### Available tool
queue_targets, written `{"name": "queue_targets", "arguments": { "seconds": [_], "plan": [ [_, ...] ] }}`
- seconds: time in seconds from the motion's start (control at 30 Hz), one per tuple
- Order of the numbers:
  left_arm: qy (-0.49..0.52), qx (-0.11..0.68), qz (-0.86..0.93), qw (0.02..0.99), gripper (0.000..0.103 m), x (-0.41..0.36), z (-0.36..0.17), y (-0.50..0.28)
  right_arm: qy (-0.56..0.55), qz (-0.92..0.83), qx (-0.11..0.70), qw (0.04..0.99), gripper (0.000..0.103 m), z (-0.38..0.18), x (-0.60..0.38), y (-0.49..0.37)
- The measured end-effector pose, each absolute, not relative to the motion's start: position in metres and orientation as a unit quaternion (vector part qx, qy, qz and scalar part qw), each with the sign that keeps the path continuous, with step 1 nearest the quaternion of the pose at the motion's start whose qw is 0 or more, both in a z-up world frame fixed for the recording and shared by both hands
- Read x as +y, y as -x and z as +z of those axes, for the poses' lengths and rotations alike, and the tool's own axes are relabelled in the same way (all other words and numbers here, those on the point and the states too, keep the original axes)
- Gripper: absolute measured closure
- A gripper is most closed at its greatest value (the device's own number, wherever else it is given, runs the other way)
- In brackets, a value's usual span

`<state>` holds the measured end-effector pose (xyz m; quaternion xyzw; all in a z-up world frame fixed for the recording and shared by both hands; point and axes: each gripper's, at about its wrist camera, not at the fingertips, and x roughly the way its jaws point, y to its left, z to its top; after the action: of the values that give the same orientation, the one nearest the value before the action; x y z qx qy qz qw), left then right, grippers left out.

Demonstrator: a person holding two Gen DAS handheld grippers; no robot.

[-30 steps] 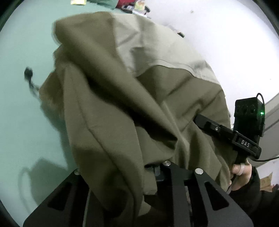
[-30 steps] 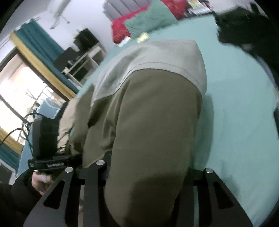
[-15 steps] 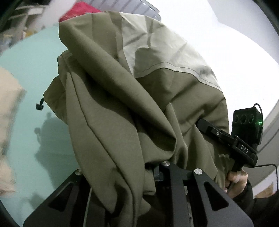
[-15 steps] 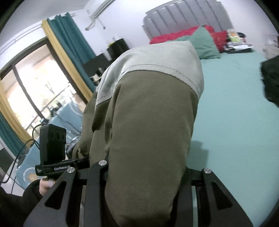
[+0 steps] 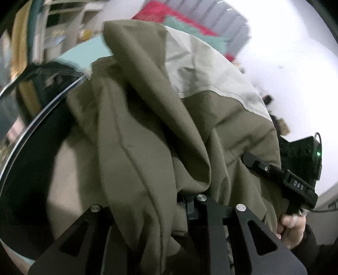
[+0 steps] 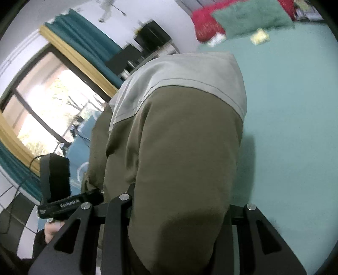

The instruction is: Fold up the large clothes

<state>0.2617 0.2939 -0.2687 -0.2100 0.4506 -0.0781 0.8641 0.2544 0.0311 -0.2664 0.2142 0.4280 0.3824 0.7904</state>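
Note:
A large olive garment (image 5: 158, 127) with a pale grey panel (image 5: 207, 69) hangs bunched in the air between both grippers. My left gripper (image 5: 147, 203) has cloth gathered between its fingers; its jaws are opening a little and the fabric hides the tips. In the right wrist view the same garment (image 6: 179, 148) drapes over my right gripper (image 6: 179, 203), shut on a thick fold, tips hidden. Each view shows the other gripper beside the cloth: the right one (image 5: 295, 182) held by a hand (image 5: 293, 226), the left one (image 6: 57, 182) at the lower left.
A teal bed sheet (image 6: 295, 105) spreads below and right, with red and green pillows (image 6: 249, 17) at its head. A window with teal curtains (image 6: 52, 105) is at the left. A dark blurred object with a shiny curved rim (image 5: 42, 95) lies left of the garment.
Both grippers swung sideways together with the garment still held. The left view turned from the bed sheet toward shelves and a dark rimmed object. The cloth's hang is about the same.

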Motion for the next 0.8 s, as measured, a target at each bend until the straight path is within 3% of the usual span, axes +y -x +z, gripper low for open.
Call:
{"name": "queue_targets", "arguments": {
  "seconds": [0.07,0.17,0.43,0.6,0.73,0.8],
  "plan": [
    [0.219,0.48,-0.052,0.848,0.078,0.309,-0.293,-0.27,-0.205,0.359,0.47,0.78,0.068,-0.302,0.047,-0.261],
    [0.241,0.481,-0.038,0.842,0.067,0.323,-0.304,-0.276,-0.186,0.32,0.495,0.786,0.06,-0.333,0.051,-0.265],
    [0.186,0.457,0.004,0.87,0.063,0.285,-0.271,-0.27,-0.125,0.305,0.488,0.808,0.039,-0.328,0.046,-0.255],
    [0.187,0.445,0.036,0.875,0.06,0.287,-0.261,-0.246,-0.125,0.293,0.497,0.807,0.032,-0.317,0.031,-0.254],
    [0.172,0.437,0.06,0.881,0.06,0.28,-0.248,-0.216,-0.099,0.27,0.503,0.815,0.01,-0.302,0.024,-0.247],
    [0.174,0.436,0.071,0.88,0.06,0.28,-0.242,-0.206,-0.088,0.266,0.498,0.821,0.007,-0.293,0.014,-0.237]
  ]
}}
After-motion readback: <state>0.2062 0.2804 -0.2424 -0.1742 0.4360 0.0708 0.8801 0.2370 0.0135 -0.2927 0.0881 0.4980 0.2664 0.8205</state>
